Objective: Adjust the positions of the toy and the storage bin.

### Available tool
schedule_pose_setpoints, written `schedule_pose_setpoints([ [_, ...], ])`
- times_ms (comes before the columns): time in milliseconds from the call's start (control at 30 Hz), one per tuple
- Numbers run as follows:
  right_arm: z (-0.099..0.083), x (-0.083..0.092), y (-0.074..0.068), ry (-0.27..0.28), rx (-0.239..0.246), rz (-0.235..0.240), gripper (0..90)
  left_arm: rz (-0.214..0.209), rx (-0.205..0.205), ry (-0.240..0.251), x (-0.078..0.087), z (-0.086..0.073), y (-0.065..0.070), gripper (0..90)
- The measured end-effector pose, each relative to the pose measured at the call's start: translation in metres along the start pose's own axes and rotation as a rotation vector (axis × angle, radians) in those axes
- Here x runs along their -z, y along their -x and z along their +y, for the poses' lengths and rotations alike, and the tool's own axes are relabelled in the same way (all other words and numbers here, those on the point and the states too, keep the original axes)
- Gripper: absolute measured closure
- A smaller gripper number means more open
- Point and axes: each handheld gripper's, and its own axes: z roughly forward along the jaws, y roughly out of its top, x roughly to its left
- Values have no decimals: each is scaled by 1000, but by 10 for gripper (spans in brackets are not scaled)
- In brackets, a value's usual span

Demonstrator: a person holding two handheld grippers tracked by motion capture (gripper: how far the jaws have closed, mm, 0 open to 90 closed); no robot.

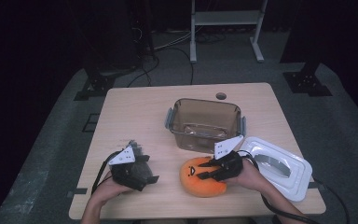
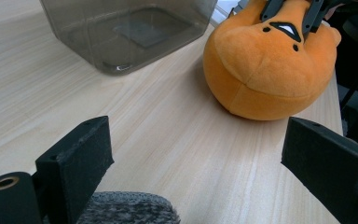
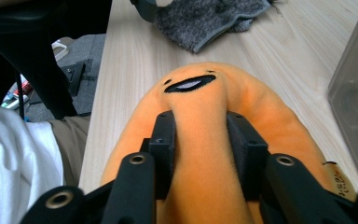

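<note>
**A:** What's nearest the person's side of the table?

**B:** The two hands with their tools. The right gripper (image 1: 210, 171) sits on top of an orange plush toy (image 1: 196, 179) near the front edge, a little right of the middle. In the right gripper view its two black jaws pinch a ridge of the toy's fabric (image 3: 200, 140) between them, just behind the stitched mouth; the plush bulges up between the pads, so it is clamped on the toy.

**A:** And the other one?

**B:** The left gripper (image 1: 142, 173) is to the left of the toy, resting low at the table. In the left gripper view its jaws stand wide apart with bare wood between them. A grey cloth (image 2: 126, 207) lies just under that tool, at its near jaw.

**A:** Are the toy and the cloth touching?

**B:** No, there is a strip of table (image 1: 135, 112) between them.

**A:** What lies farther back?

**B:** Just behind the toy stands a clear plastic box (image 1: 204, 122), open at the top, with grey clips at its ends. To the right of the toy, near the table's right edge, a white lid (image 1: 279, 165) lies flat. Beyond the table is a white metal frame (image 1: 226, 21) on the floor.
</note>
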Motion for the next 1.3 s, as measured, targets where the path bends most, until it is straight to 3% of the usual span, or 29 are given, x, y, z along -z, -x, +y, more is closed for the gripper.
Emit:
schedule_pose_setpoints([
  [400, 8, 7, 5, 6, -46, 14, 718, 3, 5, -1, 2, -2, -2, 76],
  [667, 12, 8, 2, 3, -47, 41, 737, 6, 4, 3, 4, -2, -2, 76],
  [933, 20, 16, -3, 36, -50, 68, 740, 7, 4, 6, 3, -1, -2, 76],
  [1067, 34, 31, -5, 74, -40, 80, 740, 7, 9, 9, 3, -1, -2, 76],
  [1300, 77, 72, -12, 111, 40, 22, 739, 6, 3, 2, 2, -1, -1, 76],
])
